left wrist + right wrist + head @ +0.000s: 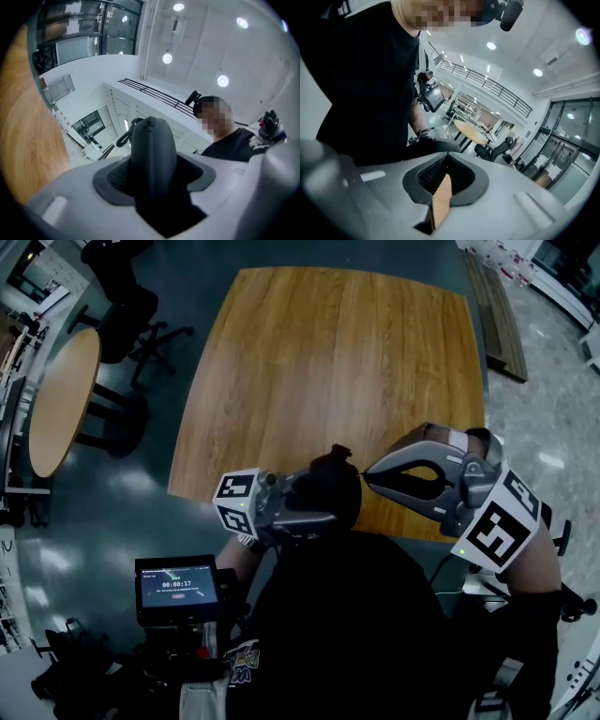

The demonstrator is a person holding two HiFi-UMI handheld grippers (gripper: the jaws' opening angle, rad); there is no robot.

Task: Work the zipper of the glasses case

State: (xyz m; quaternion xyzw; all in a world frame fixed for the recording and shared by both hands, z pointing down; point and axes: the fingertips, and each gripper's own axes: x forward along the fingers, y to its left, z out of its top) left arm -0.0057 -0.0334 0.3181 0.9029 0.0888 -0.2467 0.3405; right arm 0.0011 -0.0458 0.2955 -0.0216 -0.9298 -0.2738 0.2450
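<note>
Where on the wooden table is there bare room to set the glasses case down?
Nearly the whole wooden table is bare, edge to edge. The one crowded spot is over its near edge, where the left gripper holds the glasses case and the shut right gripper sits close beside it.

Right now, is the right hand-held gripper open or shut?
Shut: in its own view the right hand-held gripper has its jaws touching at the tips, nothing visible between them.
</note>
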